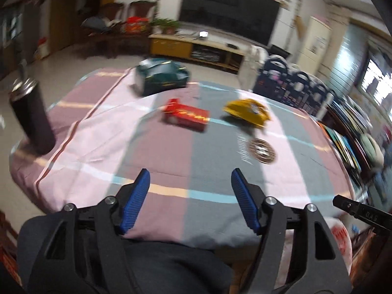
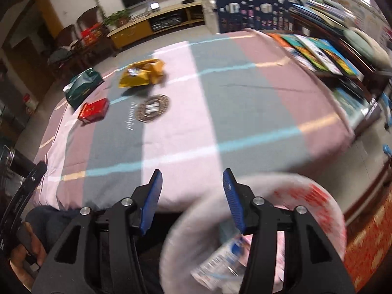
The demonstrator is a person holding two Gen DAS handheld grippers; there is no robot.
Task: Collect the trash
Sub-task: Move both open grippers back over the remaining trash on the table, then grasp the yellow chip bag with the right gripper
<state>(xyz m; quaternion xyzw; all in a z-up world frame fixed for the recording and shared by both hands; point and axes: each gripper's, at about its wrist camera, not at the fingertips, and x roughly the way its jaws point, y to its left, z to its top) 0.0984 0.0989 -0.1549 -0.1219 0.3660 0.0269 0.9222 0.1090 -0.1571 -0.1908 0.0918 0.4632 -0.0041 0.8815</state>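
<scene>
Your left gripper (image 1: 189,183) and right gripper (image 2: 192,183) both hang agape, clasping nothing. Beside the right one gapes the white bag (image 2: 306,196), ready for trash; red packet (image 1: 187,117), yellow wrapper (image 1: 247,112) and green pouch (image 1: 163,77) lie beyond it on the cloth.

Both wrist views look down across the same striped cloth (image 1: 171,152).

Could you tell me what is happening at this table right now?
A person is clearing trash with a hand-held gripper in each hand. The left hand-held gripper and the right hand-held gripper are both open and empty above the near edge of the striped tablecloth. A red packet, a yellow wrapper and a green bag lie uncollected. A white plastic bag with trash inside sits below the right one.
</scene>
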